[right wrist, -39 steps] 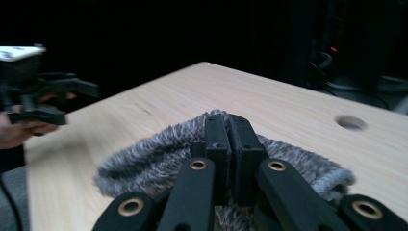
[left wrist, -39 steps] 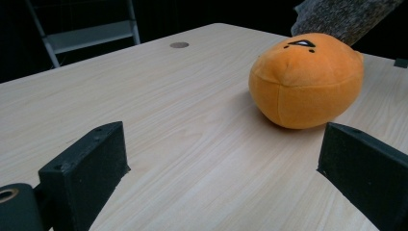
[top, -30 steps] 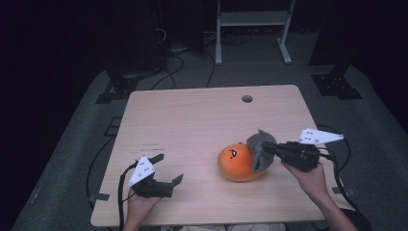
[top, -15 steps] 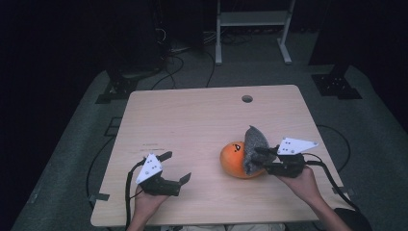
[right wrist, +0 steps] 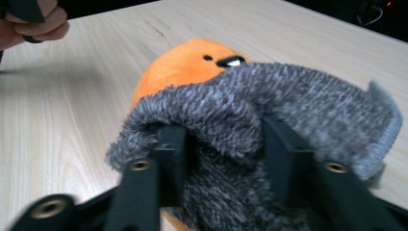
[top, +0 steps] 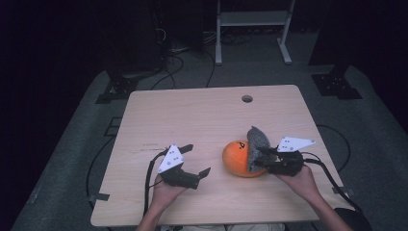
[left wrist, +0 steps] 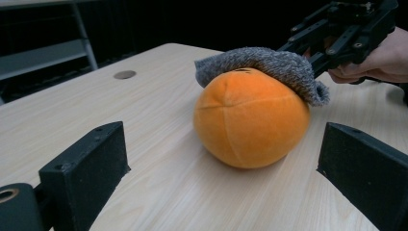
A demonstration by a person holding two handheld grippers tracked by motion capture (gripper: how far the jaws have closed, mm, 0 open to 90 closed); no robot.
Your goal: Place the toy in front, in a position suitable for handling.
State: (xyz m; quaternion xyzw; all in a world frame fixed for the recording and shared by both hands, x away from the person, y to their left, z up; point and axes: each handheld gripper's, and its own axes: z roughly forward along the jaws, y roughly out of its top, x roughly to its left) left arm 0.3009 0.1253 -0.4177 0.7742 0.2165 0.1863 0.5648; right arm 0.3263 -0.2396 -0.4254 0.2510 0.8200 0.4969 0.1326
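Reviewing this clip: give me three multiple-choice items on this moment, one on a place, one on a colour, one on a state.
1. Where does the grey sock lie?
A. over the ball's top
B. flat on the table
C. on the floor

2. What colour is the plush ball?
A. green
B. orange
C. blue

3. How does the left gripper stand?
A. shut on the ball
B. shut on the sock
C. open, holding nothing

Answers: 1 A, the sock drapes over the ball; 2 B, it looks orange from every camera; 3 C, its jaws stand apart, short of the ball.
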